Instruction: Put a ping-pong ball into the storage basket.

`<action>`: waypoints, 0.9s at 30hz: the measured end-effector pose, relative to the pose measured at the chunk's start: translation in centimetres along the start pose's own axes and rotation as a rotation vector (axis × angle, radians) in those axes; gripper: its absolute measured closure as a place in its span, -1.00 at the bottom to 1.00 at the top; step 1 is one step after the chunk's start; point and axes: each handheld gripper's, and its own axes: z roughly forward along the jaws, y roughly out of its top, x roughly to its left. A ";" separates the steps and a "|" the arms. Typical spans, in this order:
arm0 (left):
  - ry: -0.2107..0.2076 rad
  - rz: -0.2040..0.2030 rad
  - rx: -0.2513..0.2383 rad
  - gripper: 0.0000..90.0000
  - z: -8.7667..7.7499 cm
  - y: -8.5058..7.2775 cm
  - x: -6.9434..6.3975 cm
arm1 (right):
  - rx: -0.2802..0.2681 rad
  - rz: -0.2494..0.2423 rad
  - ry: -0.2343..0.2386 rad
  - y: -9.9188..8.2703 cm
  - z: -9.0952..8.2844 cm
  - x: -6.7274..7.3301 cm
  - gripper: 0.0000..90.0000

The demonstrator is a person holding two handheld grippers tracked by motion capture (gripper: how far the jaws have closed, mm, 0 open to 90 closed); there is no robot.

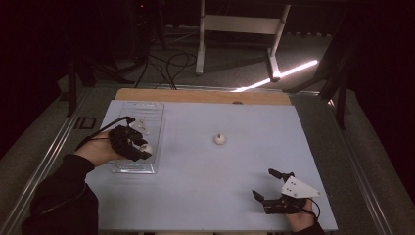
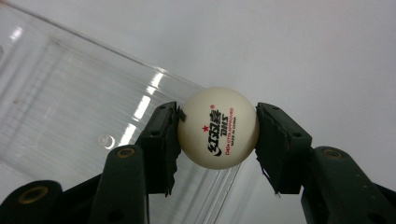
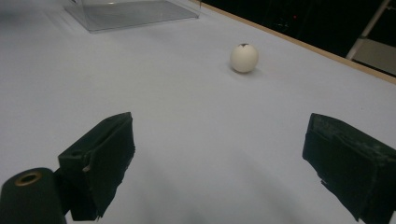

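Ball: white DHS-printed ping-pong ball [image 2: 218, 127], frame centre, over clear plastic tray [image 2: 70, 107].
L gripper [image 2: 218, 135]: I've got it clamped on ball.
R gripper [image 3: 219, 154]: jaws wide apart, nothing held.

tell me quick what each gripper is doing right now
left gripper: shut on the ping-pong ball, above the clear tray.
right gripper: open, holding nothing, low over the table.

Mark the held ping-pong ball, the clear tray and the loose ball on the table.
held ping-pong ball [image 2: 218, 127]: left gripper view, printed face.
clear tray [image 1: 134, 169]: high view, near rim.
loose ball [image 3: 243, 58]: right gripper view, middle of its side.
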 end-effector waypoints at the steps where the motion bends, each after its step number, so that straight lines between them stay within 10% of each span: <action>1: -0.005 -0.009 0.000 0.15 0.1 -0.1 0.1 | 0.002 0.003 0.000 0.0 0.0 0.0 -0.80; 27: 0.008 -0.069 0.036 0.15 3.2 -0.7 1.2 | 0.007 0.000 0.004 0.0 0.0 0.1 -0.80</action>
